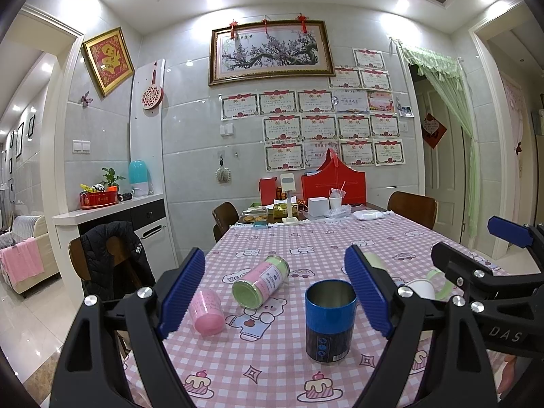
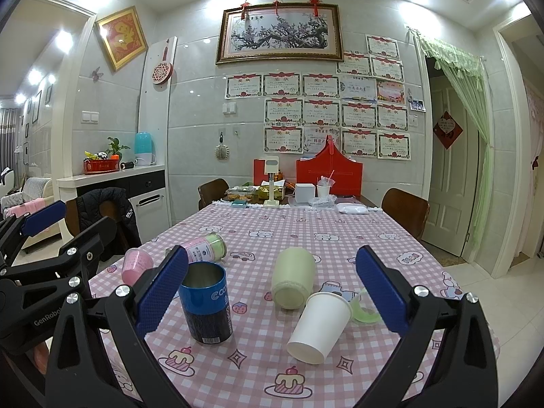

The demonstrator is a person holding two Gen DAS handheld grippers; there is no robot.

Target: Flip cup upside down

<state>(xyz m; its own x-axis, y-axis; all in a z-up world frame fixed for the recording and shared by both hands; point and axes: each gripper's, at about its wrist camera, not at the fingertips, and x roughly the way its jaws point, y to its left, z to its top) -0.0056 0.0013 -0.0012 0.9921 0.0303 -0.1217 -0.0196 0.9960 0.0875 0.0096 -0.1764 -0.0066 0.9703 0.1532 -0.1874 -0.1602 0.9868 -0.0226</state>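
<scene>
Cups lay mid-table toward near edge: white paper cup tipped on side, blue can upright beside it. Left gripper and right gripper hovered wide apart, gripping nothing.

Pink-checked tablecloth, blue can, white cup

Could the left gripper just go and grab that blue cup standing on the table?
Probably yes. The left gripper is open, and the blue cup stands upright just ahead of it with nothing between; the pink-and-green can lies off to the side.
</scene>
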